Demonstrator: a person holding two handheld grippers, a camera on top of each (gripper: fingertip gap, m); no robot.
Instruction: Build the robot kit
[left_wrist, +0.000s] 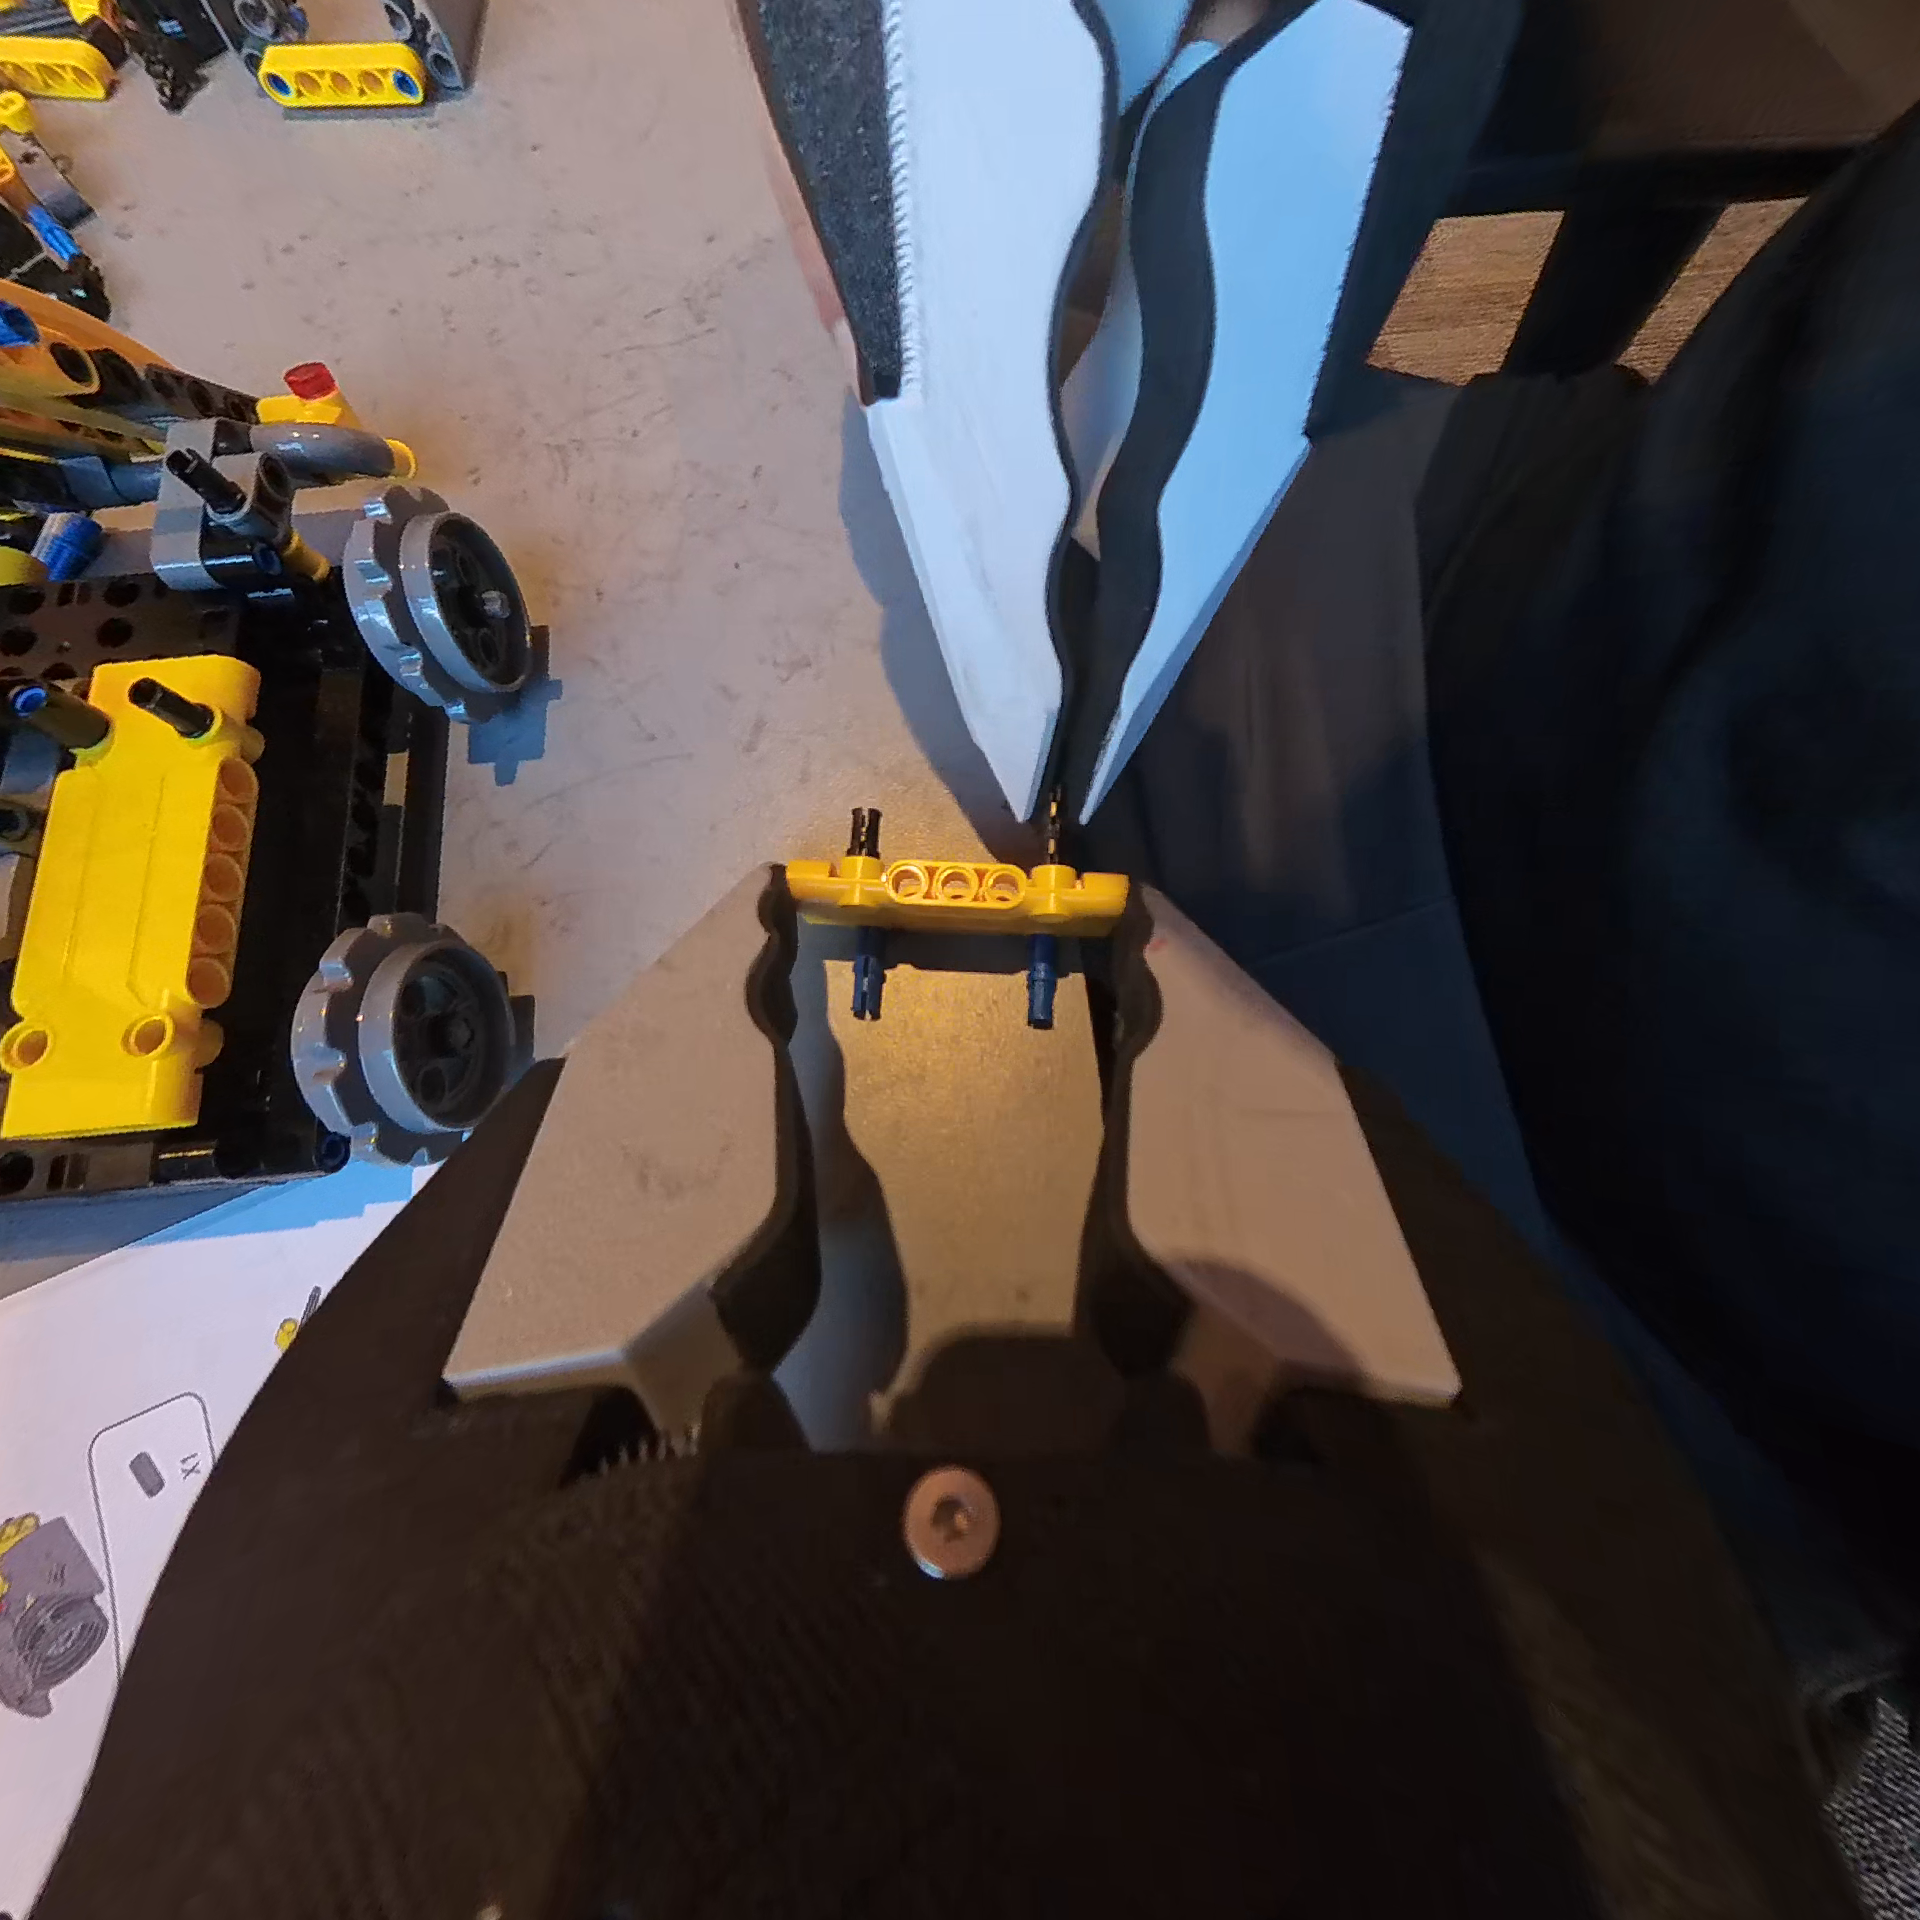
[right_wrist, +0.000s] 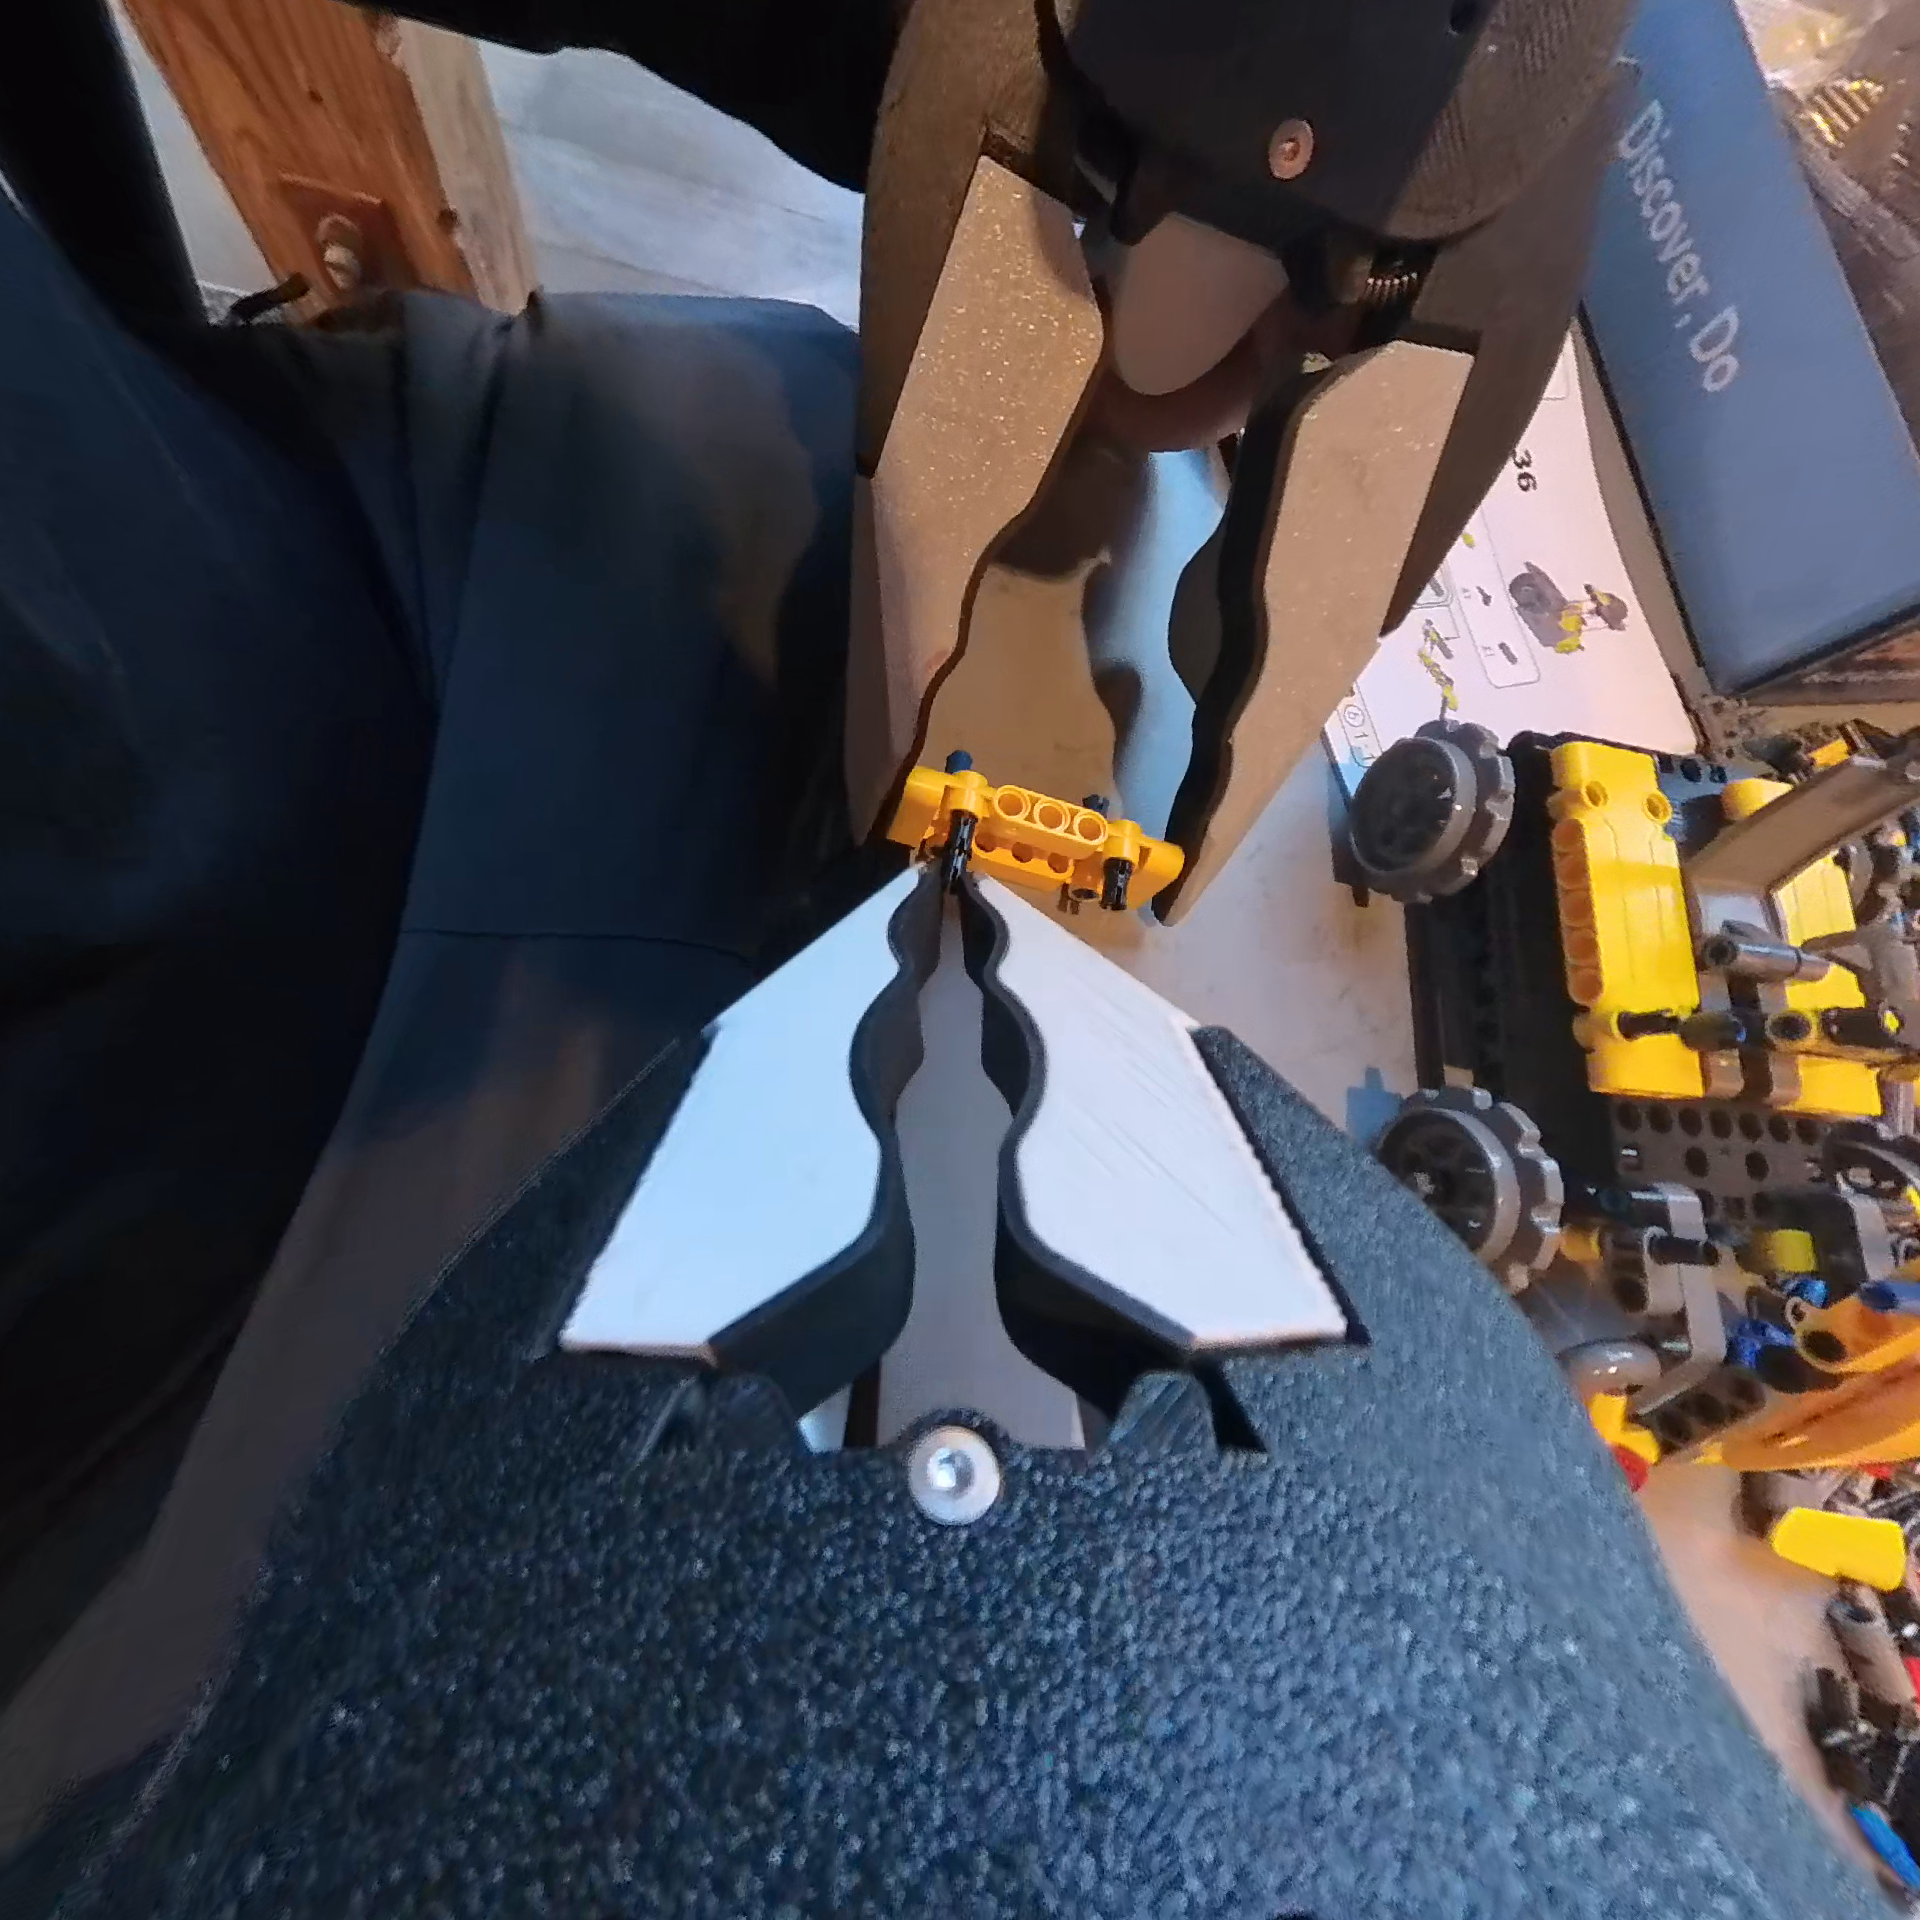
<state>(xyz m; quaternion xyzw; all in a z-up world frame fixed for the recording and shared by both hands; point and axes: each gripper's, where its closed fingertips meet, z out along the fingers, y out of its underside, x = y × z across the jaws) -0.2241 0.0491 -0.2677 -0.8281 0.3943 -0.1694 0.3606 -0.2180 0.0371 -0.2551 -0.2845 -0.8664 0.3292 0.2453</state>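
Observation:
My left gripper (left_wrist: 951, 914), with grey fingers, is shut on the ends of a short yellow beam (left_wrist: 956, 885) and holds it just above the beige table. The beam has three holes in a row, two blue pins (left_wrist: 868, 982) on my side and a black pin (left_wrist: 865, 828) on the far side. My right gripper (right_wrist: 951, 883), with white fingers, is shut on a second black pin (right_wrist: 958, 842) that sits in the yellow beam (right_wrist: 1039, 831). In the left wrist view the right gripper (left_wrist: 1055, 816) comes in from above. In the right wrist view the left gripper (right_wrist: 1029, 868) reaches down from the top.
A part-built yellow and black vehicle model (left_wrist: 135, 883) with grey wheels (left_wrist: 442, 603) stands to the left, and also shows in the right wrist view (right_wrist: 1662, 935). An instruction booklet (left_wrist: 156, 1403) lies by it. A dark box (right_wrist: 1745, 364), loose parts (right_wrist: 1849, 1558) and a person's dark clothing (left_wrist: 1662, 935) are nearby. The grippers are tip to tip, or close to it.

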